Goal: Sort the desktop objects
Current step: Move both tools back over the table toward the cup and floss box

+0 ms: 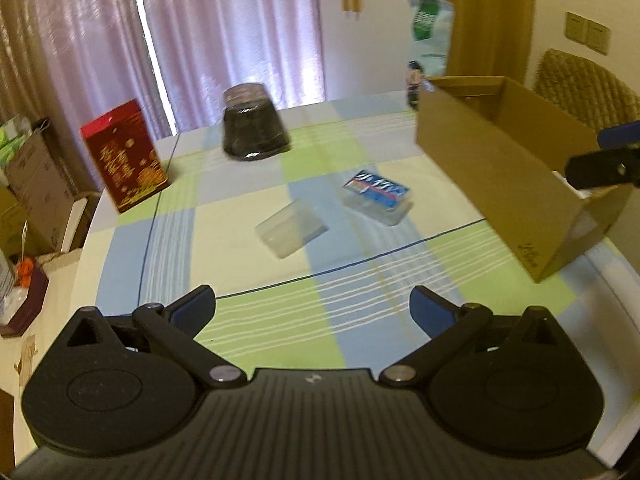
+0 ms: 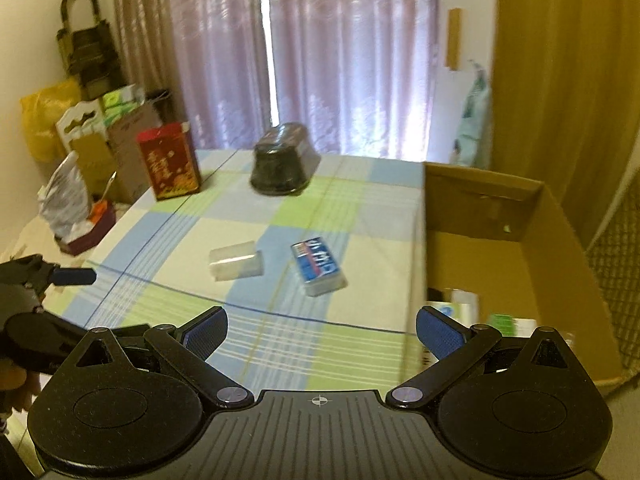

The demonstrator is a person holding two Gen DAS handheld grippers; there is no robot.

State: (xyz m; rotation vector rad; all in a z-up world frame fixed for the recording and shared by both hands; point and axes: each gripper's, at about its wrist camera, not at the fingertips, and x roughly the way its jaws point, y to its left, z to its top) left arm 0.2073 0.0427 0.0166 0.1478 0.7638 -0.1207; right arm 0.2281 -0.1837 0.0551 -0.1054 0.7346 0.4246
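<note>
We take the loose things on the checked tablecloth (image 1: 248,264) as what the sorting concerns. A clear plastic case (image 1: 291,229) lies on its side near the middle, and just beside it, apart from it, lies a clear box with a blue label (image 1: 378,196). Farther back sit a dark jar (image 1: 254,128) and a red carton (image 1: 124,154), the carton upright near the table's edge. At the right side stands an open cardboard box (image 2: 520,248); in the right wrist view we see a few packets (image 2: 460,308) already lying at its bottom, though blur keeps us from naming them.

We judge the job partly along: some items rest in the box, while four remain out on the cloth, if the jar and carton count among them, which we cannot settle.

Our left gripper (image 1: 312,304) hangs over the near cloth with its tongs spread wide and nothing between them. Our right gripper (image 2: 322,330) is likewise wide and empty, held by the box's near corner.
</note>
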